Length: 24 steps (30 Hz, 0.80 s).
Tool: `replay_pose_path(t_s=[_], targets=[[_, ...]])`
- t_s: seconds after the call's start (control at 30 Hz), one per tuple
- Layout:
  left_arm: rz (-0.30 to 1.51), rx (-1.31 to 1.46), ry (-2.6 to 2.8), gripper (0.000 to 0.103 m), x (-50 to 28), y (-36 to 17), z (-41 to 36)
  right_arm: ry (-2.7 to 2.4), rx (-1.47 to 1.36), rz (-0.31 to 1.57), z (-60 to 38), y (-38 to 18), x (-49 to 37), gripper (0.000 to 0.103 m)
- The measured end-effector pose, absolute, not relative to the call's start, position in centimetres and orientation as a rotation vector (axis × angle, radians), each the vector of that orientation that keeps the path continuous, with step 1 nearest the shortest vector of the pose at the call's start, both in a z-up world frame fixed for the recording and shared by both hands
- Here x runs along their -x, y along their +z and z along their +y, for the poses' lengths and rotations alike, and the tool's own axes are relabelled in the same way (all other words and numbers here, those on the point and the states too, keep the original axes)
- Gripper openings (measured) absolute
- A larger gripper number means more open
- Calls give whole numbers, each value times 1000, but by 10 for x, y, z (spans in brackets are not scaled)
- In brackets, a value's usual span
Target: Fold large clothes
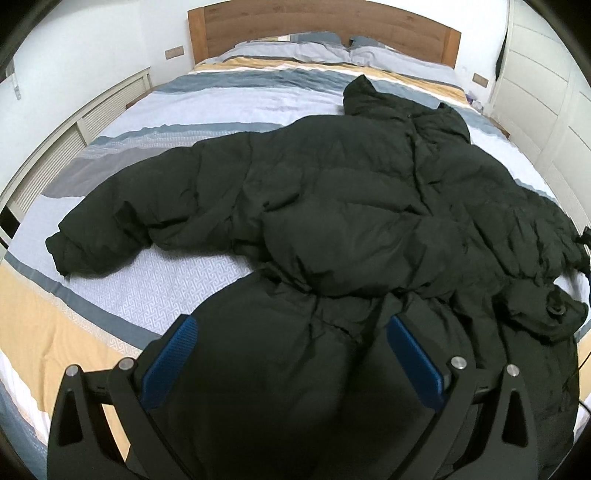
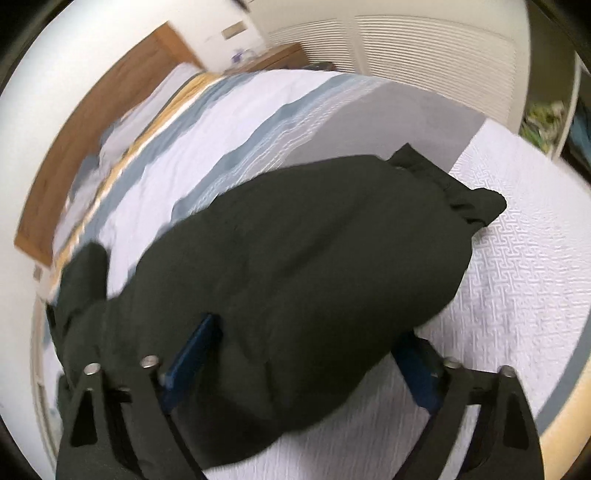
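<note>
A large black puffer jacket [image 1: 351, 206] lies spread across the bed [image 1: 122, 288], collar toward the headboard and one sleeve [image 1: 147, 206] stretched out to the left. My left gripper [image 1: 293, 332] hovers open over the jacket's lower part; its blue pads [image 1: 173, 354] stand wide apart with fabric under and between them. In the blurred right wrist view, a puffy sleeve [image 2: 314, 240] with a gathered cuff [image 2: 469, 199] fills the gap of my right gripper [image 2: 306, 347]. Both its pads lie against the sleeve, and the right pad is partly hidden behind it.
The bedcover has white, grey-blue and yellow bands. Pillows [image 1: 295, 48] rest against a wooden headboard [image 1: 321, 22]. A slatted white panel [image 1: 55, 147] runs along the bed's left side and white cupboard doors [image 1: 546, 92] stand at the right. A nightstand [image 2: 280, 55] sits beside the headboard.
</note>
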<state>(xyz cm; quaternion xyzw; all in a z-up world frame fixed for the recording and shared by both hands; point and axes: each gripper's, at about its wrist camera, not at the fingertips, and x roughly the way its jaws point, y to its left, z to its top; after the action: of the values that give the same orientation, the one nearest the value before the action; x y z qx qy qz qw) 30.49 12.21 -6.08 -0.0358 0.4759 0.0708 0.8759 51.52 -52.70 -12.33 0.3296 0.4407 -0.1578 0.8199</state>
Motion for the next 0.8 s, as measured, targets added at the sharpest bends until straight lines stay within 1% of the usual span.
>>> replay_pose_path(t_s=[0.1, 0.13, 0.17, 0.2, 0.27, 0.37, 0.47, 0.63, 0.8], targets=[[1001, 77, 152, 103, -307, -64, 122, -333, -802, 908, -540, -130, -517, 70], [1002, 77, 153, 103, -307, -65, 122, -327, -811, 902, -540, -130, -518, 60], [1003, 76, 153, 103, -308, -66, 121, -323, -808, 896, -542, -130, -521, 48], [1004, 74, 153, 103, -308, -66, 120, -319, -793, 889, -542, -129, -524, 41], [1006, 71, 151, 103, -309, -67, 118, -302, -769, 876, -538, -128, -524, 24], [1001, 68, 146, 103, -309, -65, 116, -296, -695, 851, -527, -116, -524, 13], [993, 69, 142, 103, -308, -62, 115, -282, -607, 814, -515, -97, -526, 9], [977, 76, 143, 103, -302, -54, 116, -234, -396, 752, -472, -46, -530, 9], [950, 90, 144, 103, -292, -42, 124, -155, -272, 710, -422, -2, -532, 8]])
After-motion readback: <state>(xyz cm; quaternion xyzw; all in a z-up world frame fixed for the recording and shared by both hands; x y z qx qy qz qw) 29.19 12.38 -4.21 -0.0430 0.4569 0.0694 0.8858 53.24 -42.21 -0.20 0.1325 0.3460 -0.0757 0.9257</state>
